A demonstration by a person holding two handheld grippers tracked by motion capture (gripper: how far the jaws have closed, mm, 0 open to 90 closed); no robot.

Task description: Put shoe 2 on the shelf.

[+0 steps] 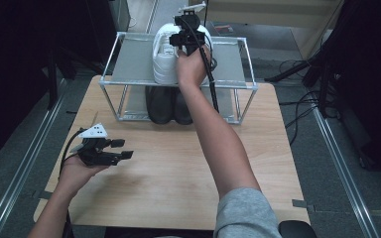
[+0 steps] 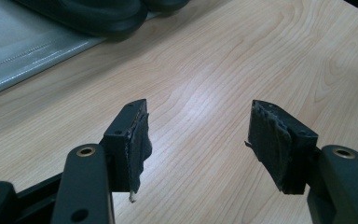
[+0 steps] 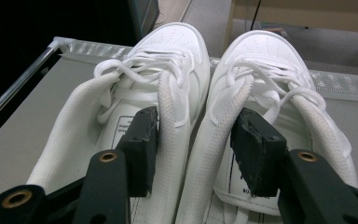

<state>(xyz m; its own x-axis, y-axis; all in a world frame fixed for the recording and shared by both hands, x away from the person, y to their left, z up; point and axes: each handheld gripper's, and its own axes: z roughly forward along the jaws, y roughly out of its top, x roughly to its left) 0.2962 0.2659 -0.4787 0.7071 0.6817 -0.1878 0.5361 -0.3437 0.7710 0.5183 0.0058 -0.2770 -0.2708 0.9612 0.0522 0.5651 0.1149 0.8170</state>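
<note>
A person sits at a wooden desk (image 1: 178, 168) with a two-jaw gripper in each hand. At the far edge stands a two-level metal shoe rack (image 1: 129, 64). A pair of white sneakers (image 3: 200, 93) sits side by side on its grey top shelf, toes pointing away from the person. A pair of black shoes (image 1: 168, 105) sits on the lower level, directly beneath them.

The right gripper (image 3: 196, 140) is stretched out over the white sneakers. One jaw stands inside the opening of each shoe, with the two inner collars bunched between them. The jaws stand partly apart and the pads do not seem to press on the collars, so the pair looks set down and freed rather than held.

To finish this step well, I would judge the jaws should spread a little wider and then rise straight up and back, so the pads do not snag a collar or a loose lace and drag a sneaker off the shelf.

The left gripper (image 1: 104, 150) rests low over the bare desk at the near left, jaws wide apart and holding nothing.
</note>
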